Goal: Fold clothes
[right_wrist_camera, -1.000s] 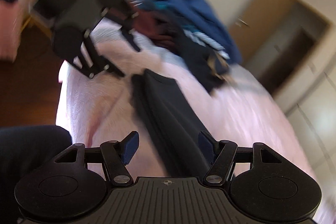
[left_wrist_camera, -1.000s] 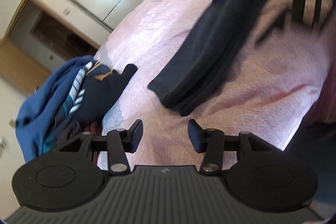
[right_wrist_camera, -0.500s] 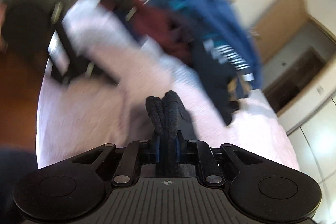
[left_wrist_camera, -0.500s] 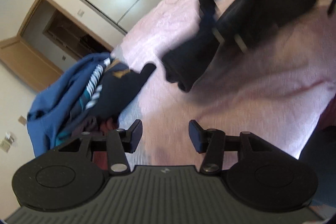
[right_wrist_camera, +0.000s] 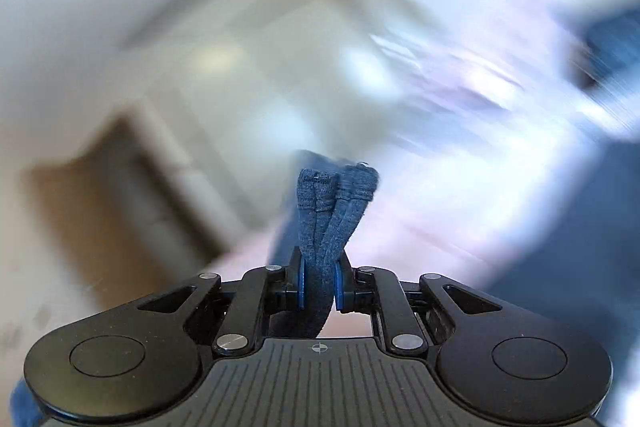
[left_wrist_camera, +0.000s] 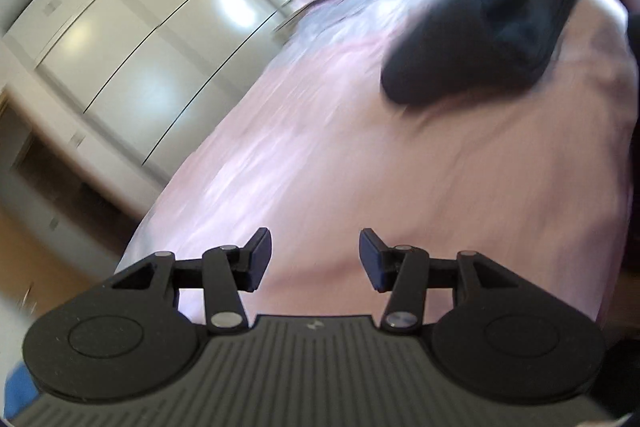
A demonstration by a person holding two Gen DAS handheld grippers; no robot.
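Left wrist view
Left gripper [left_wrist_camera: 314, 257]: released, its two fingers spread wide with nothing between them; it hangs over the near part of the bed, and whether it touches the cover cannot be told.
Bed cover [left_wrist_camera: 400, 187]: pink, lightly wrinkled, filling most of the picture and running away toward the upper right.
Dark garment [left_wrist_camera: 480, 39]: a navy-black bundle at the upper right on or just above the pink cover, well apart from the left gripper; smeared by motion blur, so its folds cannot be made out.
Above the garment: more dark shapes at the top right edge, too blurred to name.
Wardrobe doors [left_wrist_camera: 132, 47]: pale glossy panels along the left, beyond the bed's far side.
Floor [left_wrist_camera: 36, 267]: a brown strip at the lower left, beside the bed's edge.

Right wrist view
Right gripper [right_wrist_camera: 319, 285]: clenched on the dark garment [right_wrist_camera: 326, 227], the blue pads [right_wrist_camera: 301, 287] pressed against the cloth from both sides.
Garment in the grip: several layered hems of blue-grey knit stand up past the fingertips, and the cloth also runs down behind the fingers toward the gripper body.
Background: heavily blurred; pale wall, a brownish doorway [right_wrist_camera: 100, 163] at the left, pink and dark blue streaks at the right.
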